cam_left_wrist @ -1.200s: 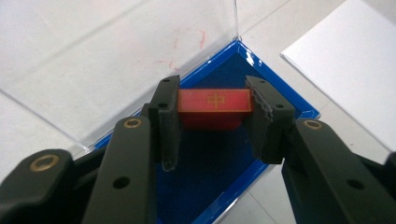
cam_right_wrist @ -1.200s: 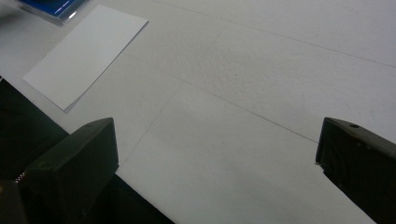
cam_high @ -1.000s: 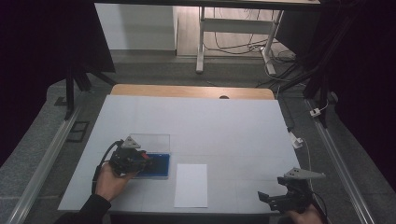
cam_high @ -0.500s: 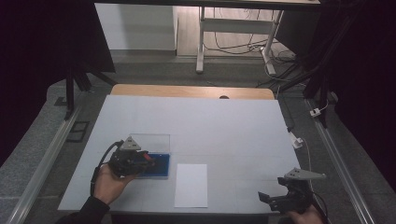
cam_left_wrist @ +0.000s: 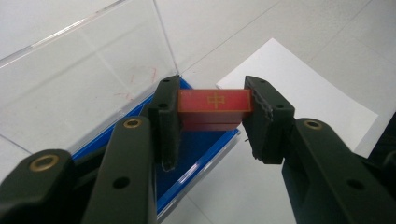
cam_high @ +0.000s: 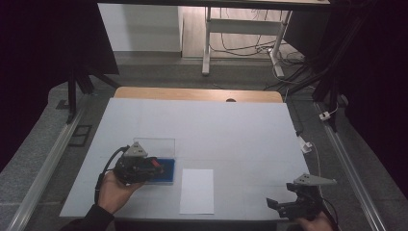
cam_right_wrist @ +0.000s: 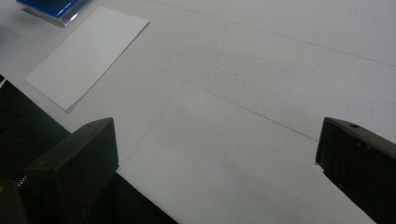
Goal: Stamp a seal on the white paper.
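left gripper view: left gripper [cam_left_wrist: 212, 121] clamped on red block [cam_left_wrist: 215, 103], lifted slightly since a second ago, now just above blue case [cam_left_wrist: 196, 154]; extraction underway. right gripper [cam_right_wrist: 215, 154] jaws apart, idle.

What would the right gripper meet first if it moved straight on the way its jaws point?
Probably only the bare white table: the right gripper stands open with nothing between its jaws. The white sheet of paper lies off to one side, likely outside that line, though depth is unclear.
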